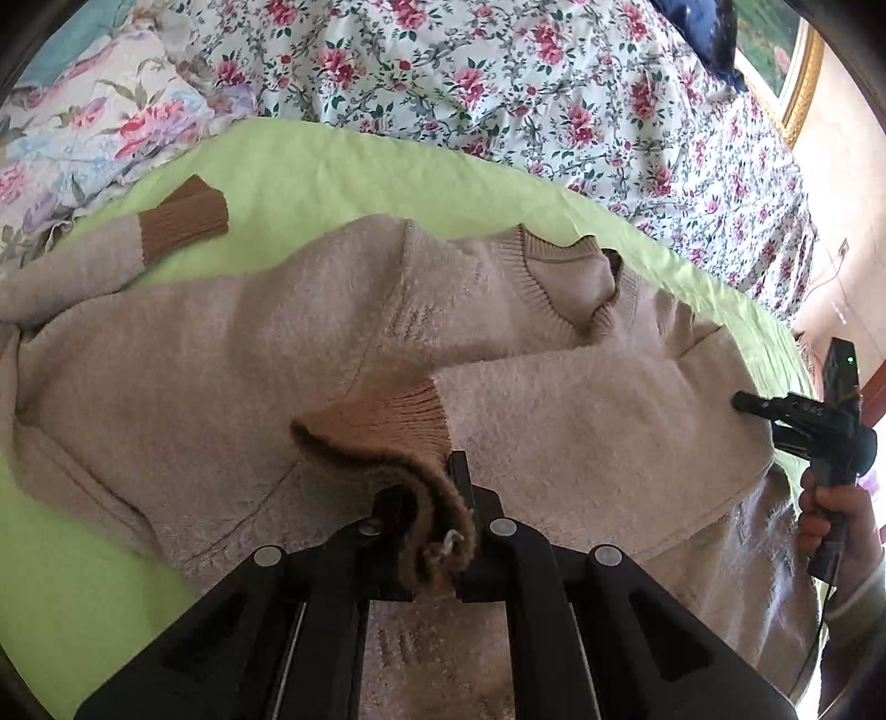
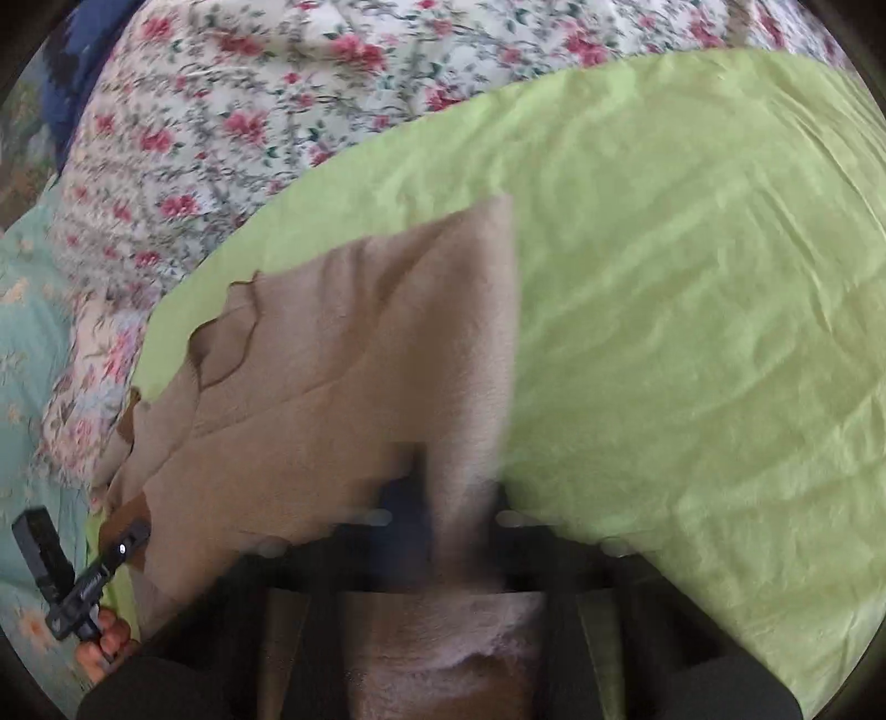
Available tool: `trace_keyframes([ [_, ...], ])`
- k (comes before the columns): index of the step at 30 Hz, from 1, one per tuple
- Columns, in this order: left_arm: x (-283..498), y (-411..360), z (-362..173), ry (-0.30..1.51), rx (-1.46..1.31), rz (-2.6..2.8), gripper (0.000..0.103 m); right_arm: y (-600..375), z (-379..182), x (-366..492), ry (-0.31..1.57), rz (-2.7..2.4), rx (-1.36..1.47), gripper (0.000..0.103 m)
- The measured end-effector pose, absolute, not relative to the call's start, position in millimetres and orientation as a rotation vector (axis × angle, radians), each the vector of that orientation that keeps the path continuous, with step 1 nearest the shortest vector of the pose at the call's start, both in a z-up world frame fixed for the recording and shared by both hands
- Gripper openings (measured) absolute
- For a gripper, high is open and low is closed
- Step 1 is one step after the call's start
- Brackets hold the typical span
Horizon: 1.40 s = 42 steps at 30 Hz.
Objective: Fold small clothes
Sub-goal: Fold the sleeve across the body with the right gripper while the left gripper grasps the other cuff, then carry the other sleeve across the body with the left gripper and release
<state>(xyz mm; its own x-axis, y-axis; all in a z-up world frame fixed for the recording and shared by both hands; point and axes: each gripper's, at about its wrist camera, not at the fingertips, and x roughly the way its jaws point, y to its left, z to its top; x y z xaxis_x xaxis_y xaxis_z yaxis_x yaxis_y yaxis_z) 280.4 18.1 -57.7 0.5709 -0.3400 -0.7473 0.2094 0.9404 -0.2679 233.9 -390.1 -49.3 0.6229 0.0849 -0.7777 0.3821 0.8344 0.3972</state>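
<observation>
A beige knit sweater (image 1: 194, 376) lies spread on a light green sheet (image 1: 332, 171). One sleeve is folded across its chest. My left gripper (image 1: 432, 493) is shut on that sleeve's brown ribbed cuff (image 1: 376, 432), which bunches between the jaws. The other brown cuff (image 1: 183, 221) lies flat at the far left. My right gripper (image 1: 742, 401), held by a hand (image 1: 830, 509), meets the sweater's right edge. The right wrist view is blurred: the right gripper (image 2: 459, 498) has a fold of the sweater (image 2: 360, 360) pinched between its narrow jaws. The left gripper (image 2: 130, 540) shows at lower left.
A floral bedspread (image 1: 498, 83) lies beyond the green sheet (image 2: 692, 277), with a flowered pillow (image 1: 83, 122) at the far left. A dark blue object (image 1: 703, 33) and a gold-framed picture (image 1: 797, 77) are at the far right.
</observation>
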Motion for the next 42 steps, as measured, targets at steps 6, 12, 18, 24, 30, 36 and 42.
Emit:
trace_keyframes([
  [6,282.9,1.5,-50.4,0.887,-0.141,-0.377,0.006,-403.2,-37.4,223.5,0.87,-0.277,0.525,0.009],
  [12,279.1,5.2,-64.8,0.951,-0.08,-0.371,0.033,-395.8,-30.8,213.5,0.896,-0.307,0.457,0.028],
  [18,281.1,22.1,-14.5,0.81,0.076,-0.377,0.073,-372.5,12.5,240.1,0.808,-0.172,0.314,0.059],
  [24,357.4,3.7,1.6,0.794,0.254,-0.392,0.102,-343.5,9.0,317.6,0.827,-0.013,0.126,0.084],
  [30,416.9,-3.5,-28.9,0.919,0.359,-0.524,0.102,-334.5,-24.7,383.2,0.983,0.056,-0.086,0.087],
  [36,437.2,-9.1,-72.2,1.016,0.346,-0.585,0.036,-336.1,-46.5,387.0,1.03,0.042,-0.116,0.007],
  [42,424.6,-6.5,-30.1,0.808,0.312,-0.435,0.006,-352.8,3.3,363.5,0.842,-0.061,0.016,0.007],
])
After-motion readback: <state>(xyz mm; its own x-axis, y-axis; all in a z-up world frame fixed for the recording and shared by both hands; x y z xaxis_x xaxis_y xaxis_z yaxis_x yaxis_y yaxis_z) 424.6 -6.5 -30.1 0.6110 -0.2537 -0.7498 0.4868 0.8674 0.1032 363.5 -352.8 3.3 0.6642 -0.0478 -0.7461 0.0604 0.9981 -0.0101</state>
